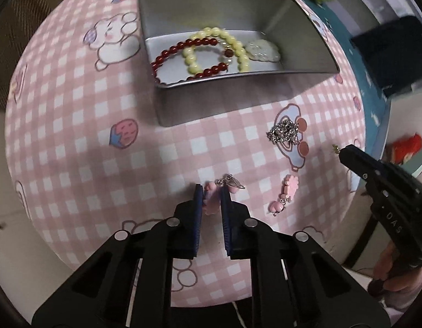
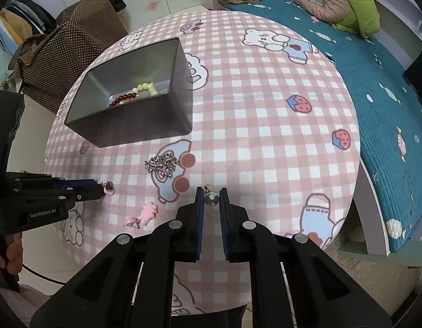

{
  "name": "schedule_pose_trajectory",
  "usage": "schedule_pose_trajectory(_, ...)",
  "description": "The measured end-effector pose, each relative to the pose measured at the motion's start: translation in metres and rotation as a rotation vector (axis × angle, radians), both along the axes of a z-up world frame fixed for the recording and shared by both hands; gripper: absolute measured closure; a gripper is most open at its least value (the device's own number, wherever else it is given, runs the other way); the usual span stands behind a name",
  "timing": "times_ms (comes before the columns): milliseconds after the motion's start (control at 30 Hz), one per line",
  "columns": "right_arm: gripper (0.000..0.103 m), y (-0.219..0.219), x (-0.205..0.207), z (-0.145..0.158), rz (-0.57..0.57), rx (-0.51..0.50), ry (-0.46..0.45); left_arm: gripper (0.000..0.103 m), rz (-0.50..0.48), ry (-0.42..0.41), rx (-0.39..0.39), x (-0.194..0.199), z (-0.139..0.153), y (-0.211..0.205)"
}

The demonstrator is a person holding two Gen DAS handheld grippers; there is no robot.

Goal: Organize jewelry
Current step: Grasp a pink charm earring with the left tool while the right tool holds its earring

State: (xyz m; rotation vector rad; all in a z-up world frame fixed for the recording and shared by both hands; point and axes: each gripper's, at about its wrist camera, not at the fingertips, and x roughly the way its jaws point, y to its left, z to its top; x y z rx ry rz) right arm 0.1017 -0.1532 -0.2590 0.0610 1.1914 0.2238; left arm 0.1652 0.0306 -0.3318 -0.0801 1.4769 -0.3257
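Left claw (image 1: 212,191) pinches pink earring (image 1: 210,202).

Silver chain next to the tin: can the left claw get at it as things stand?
Probably not yet. The left claw is shut on a pink earring. The silver chain itself lies bare on the tablecloth, nothing over it.

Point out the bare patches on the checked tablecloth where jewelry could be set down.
Free: the wide stretch right of the metal tin, toward the bed-side edge, and the cloth left of the tin in the left view. Crowded: the strip before the tin, with silver chain, loose pink earring and both grippers.
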Motion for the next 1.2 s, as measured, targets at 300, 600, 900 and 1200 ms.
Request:
schedule_pose_trajectory(300,0.093,0.002,0.006,0.004,0.013,-0.006,-0.009,0.090,0.000,-0.014,-0.024,-0.002,0.029,0.009)
schedule_pose_trajectory(600,0.093,0.003,0.019,0.018,0.031,-0.011,-0.044,0.100,-0.020,-0.065,-0.062,-0.002,0.058,0.013)
schedule_pose_trajectory(900,0.093,0.003,0.026,0.013,0.057,-0.011,-0.021,0.091,0.003,0.034,0.005,-0.001,0.026,0.009)
schedule_pose_trajectory(1200,0.093,-0.001,0.025,0.006,0.054,-0.010,0.004,0.070,-0.033,0.015,0.054,-0.003,0.023,-0.003)
